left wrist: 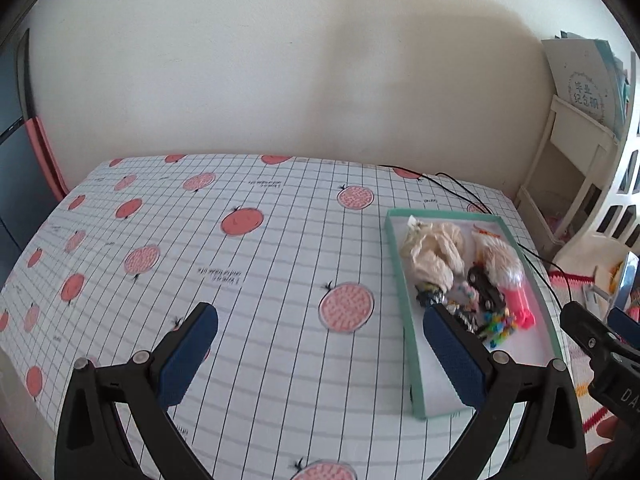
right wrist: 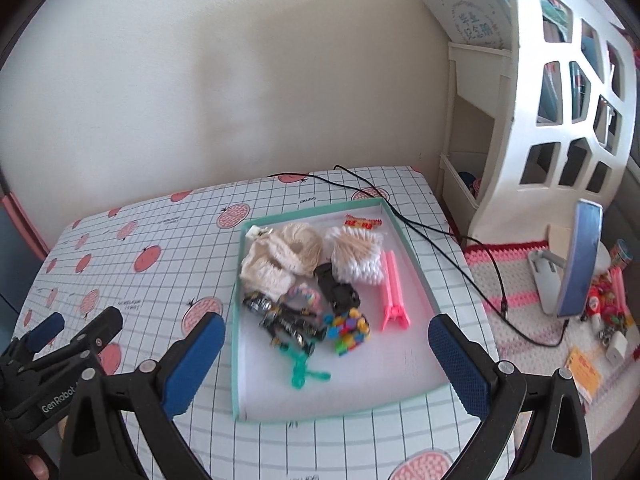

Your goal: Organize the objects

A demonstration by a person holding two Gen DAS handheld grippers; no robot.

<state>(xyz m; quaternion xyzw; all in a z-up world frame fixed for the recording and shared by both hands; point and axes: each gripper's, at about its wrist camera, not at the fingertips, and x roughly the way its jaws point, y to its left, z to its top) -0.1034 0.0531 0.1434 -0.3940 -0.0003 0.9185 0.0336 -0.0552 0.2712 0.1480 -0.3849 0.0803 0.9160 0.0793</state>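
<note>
One shallow green-rimmed tray (right wrist: 240, 320) lies on the checked tablecloth (right wrist: 160, 240), toward 3 o'clock of the table in the left wrist view and at centre in the right wrist view. Its contents are heaped in the far half, apparently gathered there so the near half stays free: cream crocheted cloth (right wrist: 280, 258) at 11 o'clock, bundle of cotton swabs (right wrist: 356, 254) at 1 o'clock, pink clip (right wrist: 392, 296) at 3 o'clock along the right wall, black toy car (right wrist: 336, 290) at centre, coloured bead cluster (right wrist: 348, 330) and green plastic charm (right wrist: 304, 372) toward 6 o'clock, and a dark tangle of small items (right wrist: 280, 320) at 8 o'clock, too blurred to identify. A black cable (right wrist: 440, 236) crosses the far right corner. The right gripper (right wrist: 326, 354) hovers level over the tray's near edge, fingers spread wide and empty, straddling the heap, likely lined up for a pick. The left gripper (left wrist: 320, 344) is poised over bare cloth at the tray's 9 o'clock, likewise agape and holding nothing.
</note>
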